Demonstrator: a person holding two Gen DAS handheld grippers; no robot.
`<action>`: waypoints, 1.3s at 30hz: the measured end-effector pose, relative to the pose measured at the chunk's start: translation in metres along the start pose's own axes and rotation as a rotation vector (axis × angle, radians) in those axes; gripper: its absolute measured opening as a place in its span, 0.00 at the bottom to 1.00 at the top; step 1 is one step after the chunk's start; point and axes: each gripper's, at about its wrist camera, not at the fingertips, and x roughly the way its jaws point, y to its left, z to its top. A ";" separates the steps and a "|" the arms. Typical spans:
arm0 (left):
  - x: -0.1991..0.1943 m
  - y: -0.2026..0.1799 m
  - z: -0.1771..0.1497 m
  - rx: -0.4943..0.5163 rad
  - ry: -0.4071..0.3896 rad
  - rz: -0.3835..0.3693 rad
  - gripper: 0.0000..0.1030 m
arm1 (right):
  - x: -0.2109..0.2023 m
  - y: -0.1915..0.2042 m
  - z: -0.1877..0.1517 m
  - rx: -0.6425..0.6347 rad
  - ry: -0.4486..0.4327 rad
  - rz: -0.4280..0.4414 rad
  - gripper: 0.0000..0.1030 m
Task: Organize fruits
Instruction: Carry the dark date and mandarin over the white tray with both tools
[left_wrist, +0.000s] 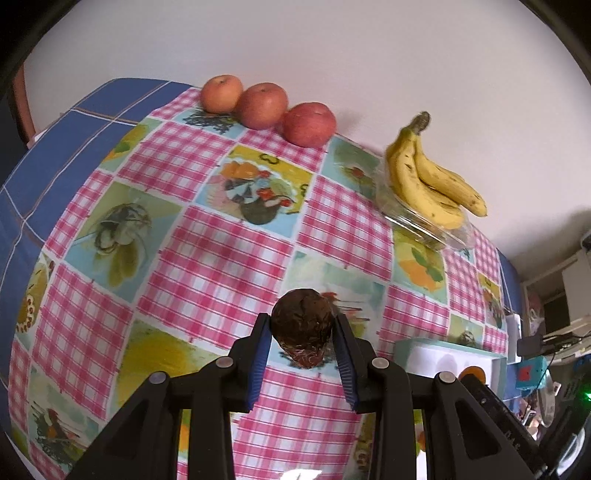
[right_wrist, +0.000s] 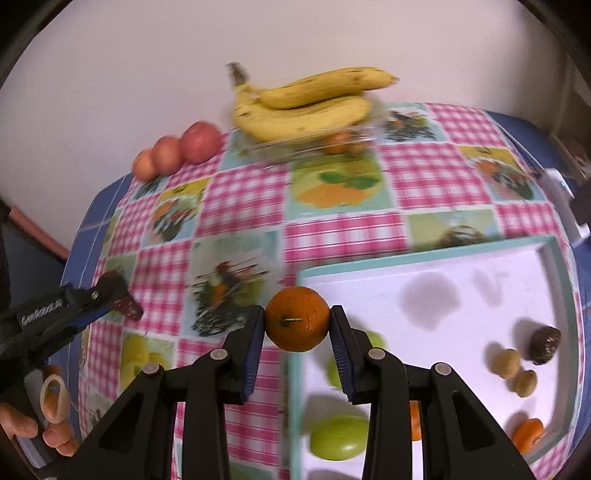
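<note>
Pink-checked oilcloth covers the table (left_wrist: 207, 258) as two hand-held claws each carry a fruit toward sorting. At left, the left claw (left_wrist: 302, 332) pinches a dark brown, rough-skinned fruit (left_wrist: 302, 326) above the cloth, with three apples (left_wrist: 264, 105) lined along the far edge and the bananas (left_wrist: 430, 175) on a clear container farther right. The right claw (right_wrist: 297, 319) grips an orange (right_wrist: 297, 318) between blue pads, poised just at the near-left corner of the white tray (right_wrist: 424, 254), which lies ahead and to its right. The right claw appears the nearer to the tray; a similar brown fruit (right_wrist: 545, 345) already sits by its right wall, well apart from the left claw.
</note>
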 end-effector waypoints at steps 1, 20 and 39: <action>0.001 -0.005 -0.001 0.007 0.002 -0.007 0.35 | -0.002 -0.007 0.001 0.013 -0.003 -0.004 0.36; 0.019 -0.100 -0.035 0.175 0.025 -0.036 0.35 | -0.033 -0.126 0.000 0.205 -0.047 -0.108 0.36; 0.060 -0.165 -0.073 0.322 0.030 -0.155 0.35 | -0.031 -0.170 0.000 0.248 -0.056 -0.094 0.36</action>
